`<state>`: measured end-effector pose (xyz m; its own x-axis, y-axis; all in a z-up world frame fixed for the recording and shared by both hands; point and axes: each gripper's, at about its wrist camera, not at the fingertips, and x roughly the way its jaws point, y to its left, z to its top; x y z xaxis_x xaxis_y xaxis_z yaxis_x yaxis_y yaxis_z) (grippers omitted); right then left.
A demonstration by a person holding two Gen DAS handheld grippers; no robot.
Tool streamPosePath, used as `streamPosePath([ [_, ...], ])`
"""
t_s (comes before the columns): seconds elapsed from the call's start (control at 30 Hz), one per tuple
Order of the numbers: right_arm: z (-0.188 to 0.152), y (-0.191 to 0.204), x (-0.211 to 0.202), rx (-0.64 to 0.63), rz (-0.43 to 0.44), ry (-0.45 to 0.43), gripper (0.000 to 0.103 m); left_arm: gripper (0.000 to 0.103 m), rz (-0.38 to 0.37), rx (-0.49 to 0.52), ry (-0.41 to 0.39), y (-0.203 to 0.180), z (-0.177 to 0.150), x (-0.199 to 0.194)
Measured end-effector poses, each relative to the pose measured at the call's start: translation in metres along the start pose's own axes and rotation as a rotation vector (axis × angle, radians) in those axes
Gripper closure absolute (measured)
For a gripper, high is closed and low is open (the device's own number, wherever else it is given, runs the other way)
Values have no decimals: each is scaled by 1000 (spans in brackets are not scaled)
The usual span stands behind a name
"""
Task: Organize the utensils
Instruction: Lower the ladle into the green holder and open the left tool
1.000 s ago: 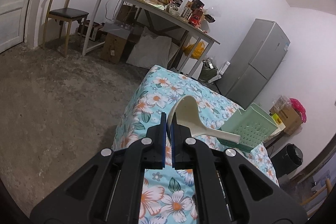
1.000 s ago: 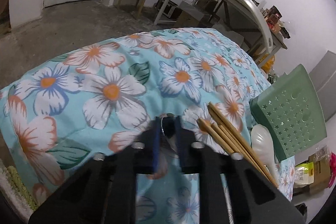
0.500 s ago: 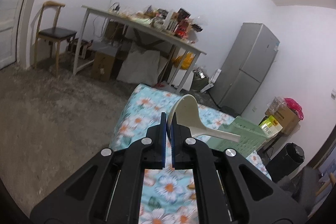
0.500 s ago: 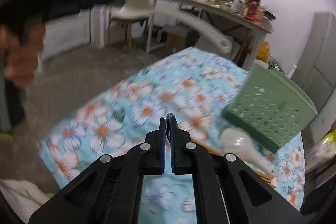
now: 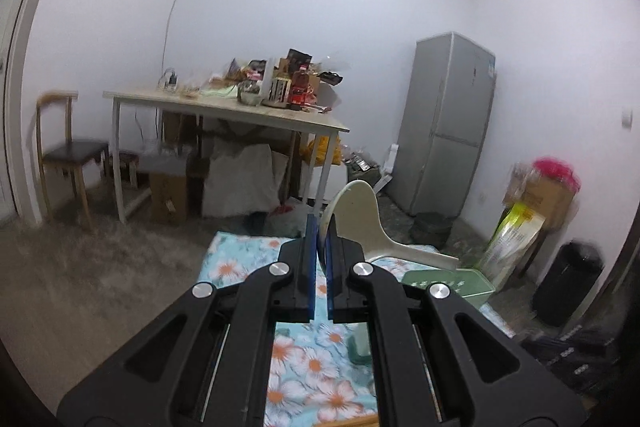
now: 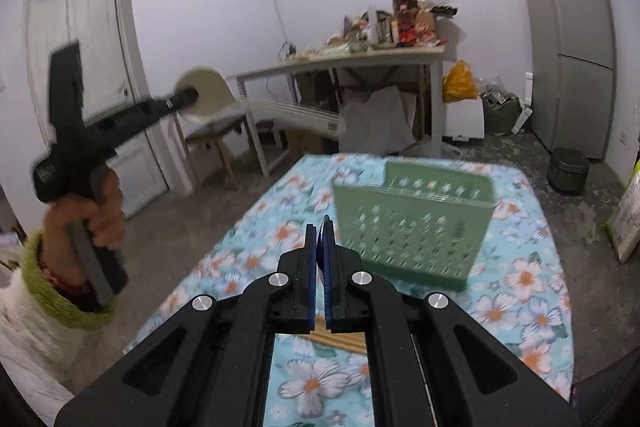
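Aloft, cream rice paddle (image 5: 356,215) pinched between left fingers (image 5: 310,259) (right fingers (image 6: 310,267) together, empty).

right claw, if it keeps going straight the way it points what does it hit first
Most likely the green perforated basket standing on the floral cloth: it sits just ahead of the shut right claw, slightly right of its line. Depth is unclear.

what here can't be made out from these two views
- Inside of the green basket: right wrist view shows only its perforated front wall; left wrist view hides it behind the left gripper.
- Chopsticks: mostly covered by the right gripper.
- Rice paddle handle: motion-blurred in the right wrist view.
- Clutter on the far table: too small and soft.
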<state>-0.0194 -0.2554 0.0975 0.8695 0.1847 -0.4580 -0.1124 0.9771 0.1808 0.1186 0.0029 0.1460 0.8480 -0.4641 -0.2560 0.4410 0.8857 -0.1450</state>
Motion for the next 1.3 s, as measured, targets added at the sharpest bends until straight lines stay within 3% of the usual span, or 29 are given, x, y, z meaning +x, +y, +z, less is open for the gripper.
streamPosePath([
  [0.27,21,-40,-36,59,-18,-122,100,101,110,291,112,-54,2,59],
  [0.43,21,-53,-35,87,-19,-128,100,101,202,495,114,-89,-10,89],
  [0.53,21,-59,-32,103,-15,-126,100,101,187,543,186,-99,-19,110],
  [0.67,24,-68,-34,118,-12,-134,100,97,132,470,270,-93,-25,131],
  [0.83,31,-74,-37,125,-3,-148,100,88,-16,191,330,-61,-21,144],
  [1.07,51,-72,-33,95,8,-170,100,76,-93,-17,265,-21,-19,130],
  [1.3,78,-75,-31,78,38,-215,100,71,-110,-83,237,-4,-25,118],
])
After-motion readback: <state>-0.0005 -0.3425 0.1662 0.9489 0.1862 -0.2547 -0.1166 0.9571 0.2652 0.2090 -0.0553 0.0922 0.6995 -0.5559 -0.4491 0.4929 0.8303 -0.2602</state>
